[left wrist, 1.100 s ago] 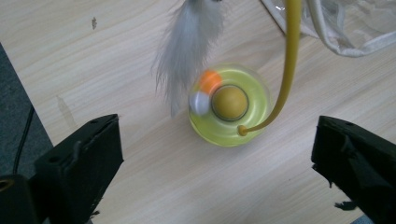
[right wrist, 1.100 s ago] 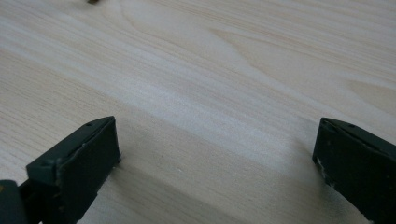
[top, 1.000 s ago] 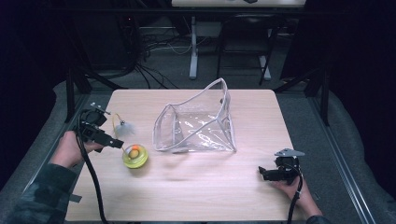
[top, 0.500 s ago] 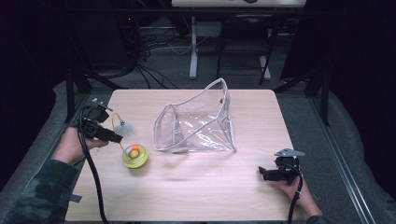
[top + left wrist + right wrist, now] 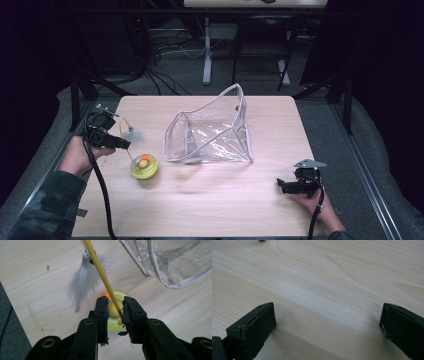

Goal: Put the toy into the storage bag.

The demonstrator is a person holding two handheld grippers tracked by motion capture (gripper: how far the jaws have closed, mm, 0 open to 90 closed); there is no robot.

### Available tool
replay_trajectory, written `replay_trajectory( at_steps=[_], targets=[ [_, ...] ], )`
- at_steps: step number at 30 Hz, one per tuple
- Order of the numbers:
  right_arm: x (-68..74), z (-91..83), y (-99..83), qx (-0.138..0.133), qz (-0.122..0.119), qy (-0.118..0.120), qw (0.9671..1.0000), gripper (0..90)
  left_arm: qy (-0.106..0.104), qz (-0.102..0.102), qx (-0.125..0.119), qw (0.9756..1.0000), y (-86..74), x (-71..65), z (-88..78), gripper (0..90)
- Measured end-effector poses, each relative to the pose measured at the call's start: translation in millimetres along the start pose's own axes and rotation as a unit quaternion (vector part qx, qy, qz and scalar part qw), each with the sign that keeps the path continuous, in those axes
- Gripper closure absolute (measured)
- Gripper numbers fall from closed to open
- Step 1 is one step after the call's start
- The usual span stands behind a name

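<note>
left gripper (image 5: 115, 311): jaws just been closing, now pinching the thin yellow wand (image 5: 103, 277) of the feather toy, white feather (image 5: 82, 282) dangling | toy's yellow-green base (image 5: 144, 166) sits near-left on the table (image 5: 210, 200), just left of the clear plastic pouch (image 5: 212, 131) | right gripper (image 5: 328, 322): jaws spread wide, holding nothing, near-right

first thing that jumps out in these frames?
The clear plastic pouch standing open at mid-table. Left of it, the left gripper has just been closing its jaws around the yellow wand of a cat toy, white feather dangling above the yellow-green disc. The right gripper rests open on bare wood.
</note>
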State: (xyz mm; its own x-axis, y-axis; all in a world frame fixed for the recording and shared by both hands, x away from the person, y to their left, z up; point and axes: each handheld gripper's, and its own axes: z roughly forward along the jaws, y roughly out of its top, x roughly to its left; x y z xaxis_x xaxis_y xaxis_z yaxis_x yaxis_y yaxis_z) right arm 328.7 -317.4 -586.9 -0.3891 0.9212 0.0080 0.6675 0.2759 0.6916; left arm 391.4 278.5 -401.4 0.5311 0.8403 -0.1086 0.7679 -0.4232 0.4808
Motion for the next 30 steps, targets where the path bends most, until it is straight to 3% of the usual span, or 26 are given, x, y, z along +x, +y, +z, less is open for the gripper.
replay_trajectory(
  at_steps=[8,17,21,30],
  targets=[
    [-0.1,-0.2,0.0,0.001,-0.001,0.0,1.0,0.0,0.001,-0.012,-0.019,0.9997,-2.7,2.7,2.8,87.6],
    [0.0,0.0,0.0,0.0,0.0,0.0,1.0,0.0,0.001,-0.008,-0.039,0.9992,-5.1,3.1,1.2,88.2],
    [0.0,-0.1,0.0,0.0,0.0,0.0,1.0,0.0,0.016,0.003,-0.05,0.9986,-4.2,0.4,-1.4,88.3],
    [0.0,-0.1,-0.1,0.0,0.0,0.0,1.0,0.0,0.015,-0.01,-0.066,0.9976,-6.1,9.4,-12.3,88.4]
  ],
)
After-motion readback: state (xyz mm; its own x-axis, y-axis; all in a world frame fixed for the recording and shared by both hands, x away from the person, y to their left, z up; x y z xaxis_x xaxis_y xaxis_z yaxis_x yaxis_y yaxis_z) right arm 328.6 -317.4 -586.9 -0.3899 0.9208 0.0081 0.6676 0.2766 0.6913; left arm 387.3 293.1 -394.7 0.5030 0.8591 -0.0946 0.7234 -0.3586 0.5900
